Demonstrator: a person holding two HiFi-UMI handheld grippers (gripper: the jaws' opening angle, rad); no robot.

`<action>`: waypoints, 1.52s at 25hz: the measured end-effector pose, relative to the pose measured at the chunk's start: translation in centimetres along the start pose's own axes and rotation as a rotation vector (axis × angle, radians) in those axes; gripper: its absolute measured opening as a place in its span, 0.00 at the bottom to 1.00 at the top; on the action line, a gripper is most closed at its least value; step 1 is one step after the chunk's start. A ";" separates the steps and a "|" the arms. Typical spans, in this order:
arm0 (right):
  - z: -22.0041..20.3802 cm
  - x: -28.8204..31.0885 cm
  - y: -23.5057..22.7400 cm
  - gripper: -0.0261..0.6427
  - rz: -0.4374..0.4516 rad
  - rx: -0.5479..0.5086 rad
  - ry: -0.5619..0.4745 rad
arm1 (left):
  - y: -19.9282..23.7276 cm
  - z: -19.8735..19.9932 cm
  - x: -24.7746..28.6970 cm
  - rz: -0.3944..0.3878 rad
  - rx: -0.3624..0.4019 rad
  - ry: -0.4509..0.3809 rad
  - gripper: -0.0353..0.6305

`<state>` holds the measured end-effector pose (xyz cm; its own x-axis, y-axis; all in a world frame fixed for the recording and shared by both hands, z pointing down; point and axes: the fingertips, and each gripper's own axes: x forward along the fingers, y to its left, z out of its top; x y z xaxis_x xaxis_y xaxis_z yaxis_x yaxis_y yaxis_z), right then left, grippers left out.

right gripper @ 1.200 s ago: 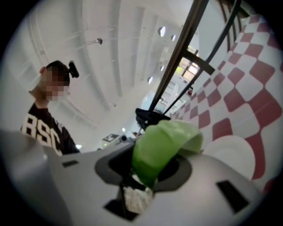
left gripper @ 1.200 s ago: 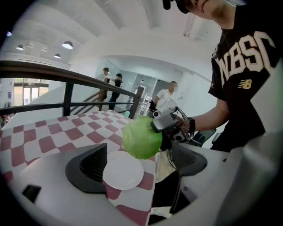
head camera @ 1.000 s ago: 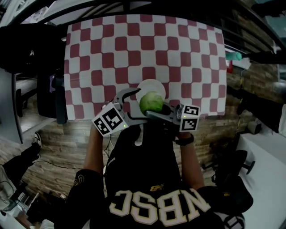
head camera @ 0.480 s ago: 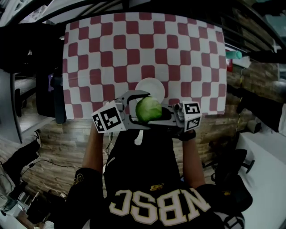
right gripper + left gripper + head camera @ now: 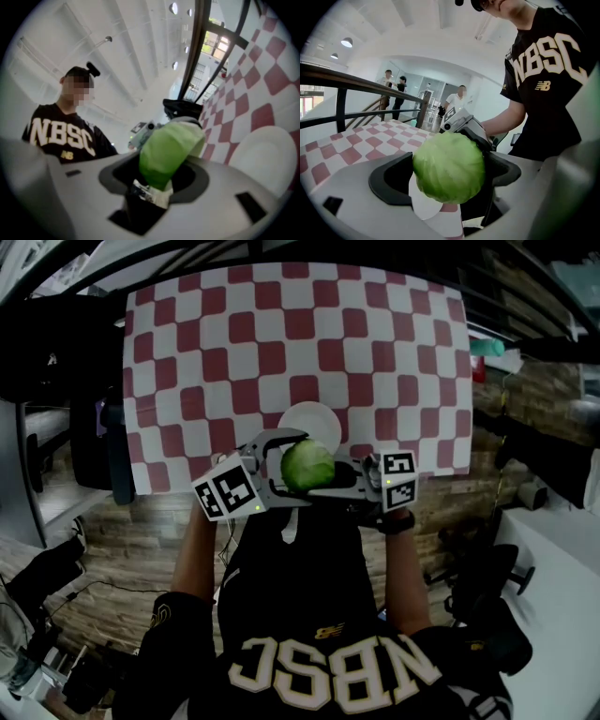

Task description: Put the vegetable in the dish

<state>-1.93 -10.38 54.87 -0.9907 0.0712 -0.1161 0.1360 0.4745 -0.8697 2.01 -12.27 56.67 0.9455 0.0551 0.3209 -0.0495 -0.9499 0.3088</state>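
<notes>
A round green cabbage hangs in the air between both grippers, just in front of the white dish on the checked table. My left gripper curves round it from the left and is shut on the cabbage. My right gripper reaches in from the right. Its jaws have just been opening, with the cabbage still between them. In the right gripper view the dish lies beyond and to the right.
The red-and-white checked cloth covers the whole table. Its near edge runs right under the grippers. A dark railing and several people stand far behind in the left gripper view. Wooden floor lies below the table edge.
The cabbage has shifted a little left and nearer to the table's edge, off the dish. The left gripper's jaws have come closer round it. The right gripper's jaws stand wider.
</notes>
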 end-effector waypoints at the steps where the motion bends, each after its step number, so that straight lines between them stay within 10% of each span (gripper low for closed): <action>1: -0.1 -0.5 -0.9 0.31 -0.054 0.018 0.002 | 0.4 -0.4 0.4 0.020 -0.001 0.009 0.79; 23: 1.8 -8.7 -10.3 0.41 -0.573 0.153 -0.210 | 7.8 -7.6 3.4 0.407 -0.032 0.242 0.79; 38: 4.4 -11.2 -9.8 0.41 -0.609 0.105 -0.316 | 10.2 -12.8 6.2 0.552 -0.128 0.340 0.79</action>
<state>7.84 -19.66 62.62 -0.8471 -0.4471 0.2872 -0.4303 0.2601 -0.8644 3.25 -17.71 73.29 0.6172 -0.3154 0.7209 -0.5553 -0.8236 0.1150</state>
